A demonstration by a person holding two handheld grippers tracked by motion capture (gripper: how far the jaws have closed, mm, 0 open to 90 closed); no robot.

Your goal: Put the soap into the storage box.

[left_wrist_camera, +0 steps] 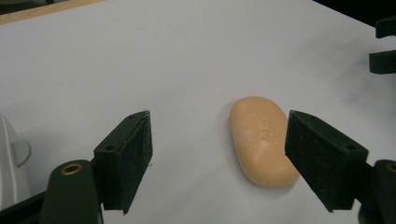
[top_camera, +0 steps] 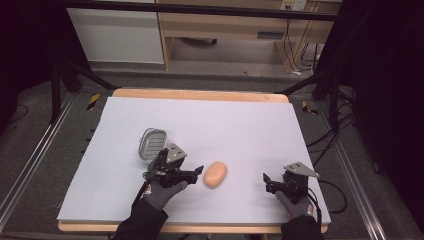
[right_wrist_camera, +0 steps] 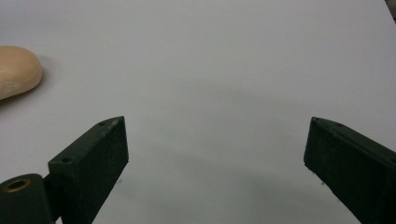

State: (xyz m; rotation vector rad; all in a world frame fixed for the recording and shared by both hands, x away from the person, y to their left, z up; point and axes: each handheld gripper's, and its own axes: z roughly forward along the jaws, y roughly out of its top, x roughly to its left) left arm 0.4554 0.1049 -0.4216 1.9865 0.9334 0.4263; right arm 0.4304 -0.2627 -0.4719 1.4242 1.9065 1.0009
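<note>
An oval orange soap bar [top_camera: 215, 174] lies flat on the pale mat, near the front middle. My left gripper [top_camera: 196, 173] is open just left of it, jaws pointing at the bar. In the left gripper view [left_wrist_camera: 218, 135] the soap bar [left_wrist_camera: 262, 140] lies close to the right jaw, not gripped. A grey soap dish [top_camera: 152, 142] sits behind my left hand, and its edge [left_wrist_camera: 11, 163] shows at the far left. My right gripper [top_camera: 268, 183] stands open to the right of the bar, empty. In the right gripper view [right_wrist_camera: 215, 154] the soap bar [right_wrist_camera: 16, 70] sits at the left edge.
The pale mat [top_camera: 225, 120] covers a wooden table [top_camera: 200, 94]. Black frame legs and cables stand beside the table on both sides, and wooden furniture lies beyond. My right gripper's jaw tips [left_wrist_camera: 385, 44] show far right in the left gripper view.
</note>
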